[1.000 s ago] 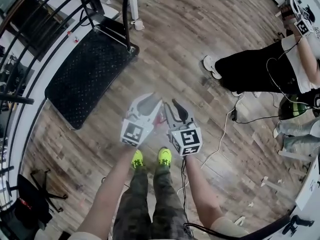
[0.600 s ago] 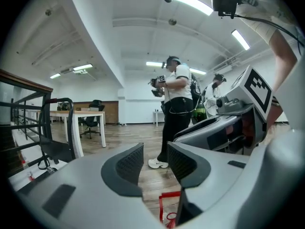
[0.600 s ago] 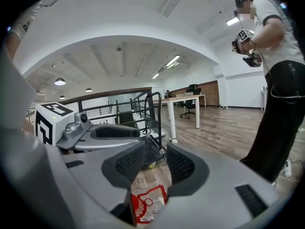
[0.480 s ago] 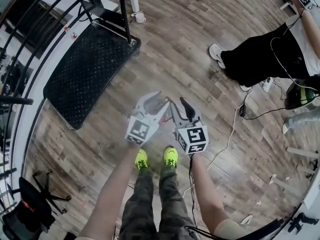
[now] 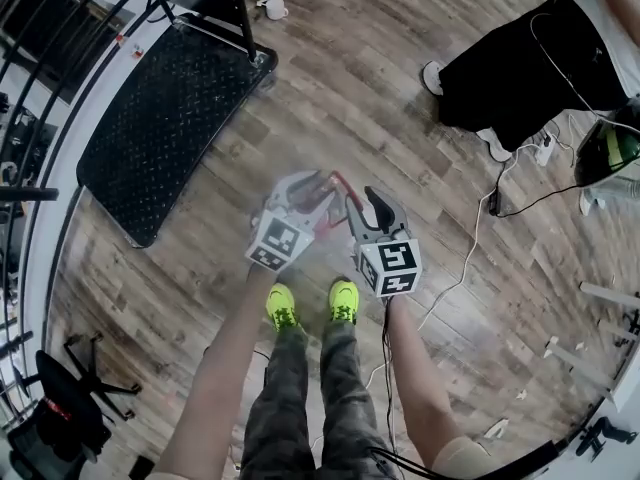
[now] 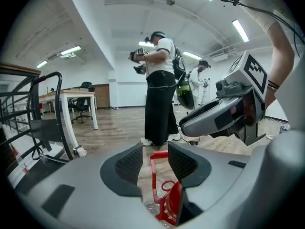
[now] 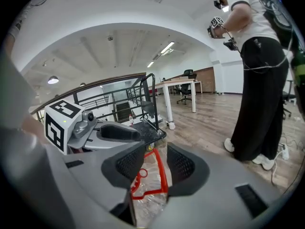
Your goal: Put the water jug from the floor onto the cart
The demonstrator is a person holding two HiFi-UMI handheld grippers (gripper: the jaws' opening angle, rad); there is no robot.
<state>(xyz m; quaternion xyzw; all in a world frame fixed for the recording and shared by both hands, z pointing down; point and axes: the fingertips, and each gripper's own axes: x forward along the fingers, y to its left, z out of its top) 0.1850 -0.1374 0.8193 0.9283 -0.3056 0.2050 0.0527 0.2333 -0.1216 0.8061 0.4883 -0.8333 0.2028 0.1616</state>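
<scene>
A clear water jug with a red handle [image 5: 334, 182] and red cap stands on the wood floor just ahead of my feet, mostly hidden under both grippers. My left gripper [image 5: 312, 182] is open. In the left gripper view its pads straddle the upright red handle [image 6: 153, 175] without pressing it, above the red cap [image 6: 174, 206]. My right gripper [image 5: 362, 208] is also open, and the red handle [image 7: 164, 175] shows in the gap between its pads [image 7: 131, 162]. The black platform cart [image 5: 150, 128] lies at the upper left, apart from the jug.
A person in black [image 5: 520, 68] stands at the upper right, with cables [image 5: 470, 248] trailing on the floor nearby. A metal railing [image 5: 40, 168] runs along the left. A white table leg on a caster [image 5: 268, 6] is behind the cart. My yellow-green shoes [image 5: 285, 308] are just behind the grippers.
Both grippers have come down toward the floor and the jug by my feet. Their jaws stand wider apart than a second ago.
</scene>
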